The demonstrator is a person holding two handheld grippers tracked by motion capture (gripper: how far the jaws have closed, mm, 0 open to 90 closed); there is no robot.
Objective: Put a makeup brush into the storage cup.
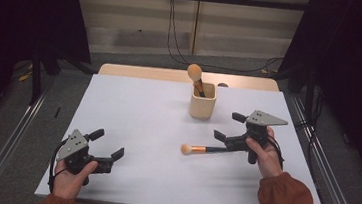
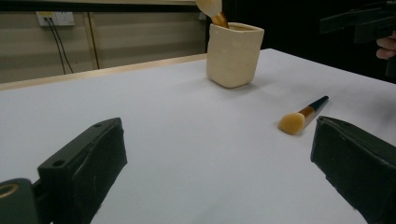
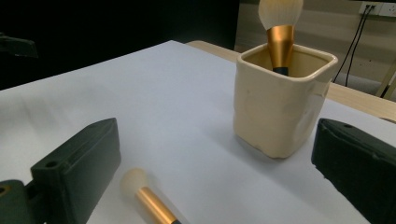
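A cream square cup (image 1: 202,102) (image 2: 233,55) (image 3: 275,107) stands at the table's far middle. One makeup brush (image 1: 195,73) (image 3: 280,28) stands in it, head up. A second brush (image 1: 198,148) (image 2: 301,115) (image 3: 150,199) with a gold ferrule lies flat on the white table (image 1: 147,119), head pointing left. My right gripper (image 1: 228,125) (image 3: 215,172) is open just right of the cup. Its jaws stand wide apart over the lying brush's handle end without closing on it. My left gripper (image 1: 107,143) (image 2: 219,172) is open and empty at the near left.
A wooden strip (image 1: 146,72) runs along the table's far edge. Behind it are a wall with hanging cables (image 1: 172,26) and dark curtains on both sides. Metal rails (image 1: 10,136) run along the floor beside the table.
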